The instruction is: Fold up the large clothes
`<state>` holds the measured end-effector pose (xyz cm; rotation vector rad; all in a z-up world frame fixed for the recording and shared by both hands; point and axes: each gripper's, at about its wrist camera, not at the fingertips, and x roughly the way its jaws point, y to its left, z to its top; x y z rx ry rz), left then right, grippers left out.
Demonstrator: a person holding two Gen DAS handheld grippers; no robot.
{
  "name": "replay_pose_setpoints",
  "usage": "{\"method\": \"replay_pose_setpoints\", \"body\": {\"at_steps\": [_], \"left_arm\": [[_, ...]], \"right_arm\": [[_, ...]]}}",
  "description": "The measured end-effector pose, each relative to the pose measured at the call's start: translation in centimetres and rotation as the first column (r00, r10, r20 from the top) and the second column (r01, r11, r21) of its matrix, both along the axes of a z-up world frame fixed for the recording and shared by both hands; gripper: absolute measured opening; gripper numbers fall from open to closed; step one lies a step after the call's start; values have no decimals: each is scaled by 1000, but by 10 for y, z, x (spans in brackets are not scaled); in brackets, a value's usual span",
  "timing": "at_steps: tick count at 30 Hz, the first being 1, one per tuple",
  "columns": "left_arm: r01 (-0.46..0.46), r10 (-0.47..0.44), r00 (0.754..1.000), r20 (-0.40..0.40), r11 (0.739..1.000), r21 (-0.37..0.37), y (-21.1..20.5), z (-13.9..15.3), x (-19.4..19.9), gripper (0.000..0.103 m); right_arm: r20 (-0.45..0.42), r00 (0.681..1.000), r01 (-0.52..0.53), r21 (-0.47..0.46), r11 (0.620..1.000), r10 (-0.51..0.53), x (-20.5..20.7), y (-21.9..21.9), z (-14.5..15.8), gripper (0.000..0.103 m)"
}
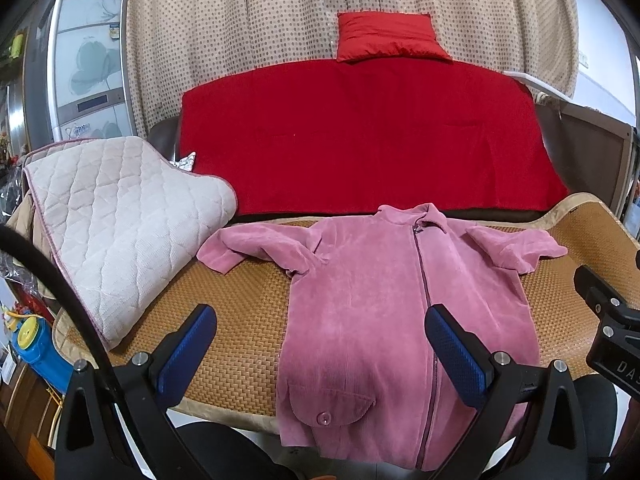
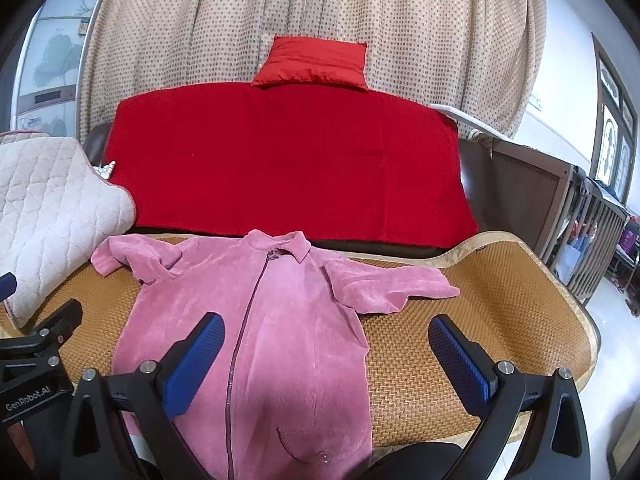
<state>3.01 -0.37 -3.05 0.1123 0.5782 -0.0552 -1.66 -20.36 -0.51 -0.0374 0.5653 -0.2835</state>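
Left wrist view: left hand-held gripper (image 1: 320,344) and right hand-held gripper (image 2: 326,352) spread wide above pink jacket (image 1: 360,300) on woven mat (image 1: 240,312).

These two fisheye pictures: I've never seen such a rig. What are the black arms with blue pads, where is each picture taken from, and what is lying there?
No robot here: a person holds a two-finger claw in each hand, with a camera on each looking forward along its fingers. One picture is from the left claw, the other from the right claw. The blue strips are the finger pads. Both claws are open and hold nothing.

On a woven mat lies a pink jacket, front up, zipped, sleeves spread to the sides. A quilted pad rests at the mat's left. Behind are a red blanket, a red pillow and a dotted curtain. Folding has not begun.
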Motion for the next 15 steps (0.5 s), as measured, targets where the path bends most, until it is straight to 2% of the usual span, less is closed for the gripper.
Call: {"method": "replay_pose_setpoints", "body": {"at_steps": [15], "left_arm": [[-12, 13, 997, -75, 1000, 17, -8, -28, 43, 103]], "right_arm": [[-80, 997, 7, 10, 1000, -7, 46, -13, -32, 103]]}}
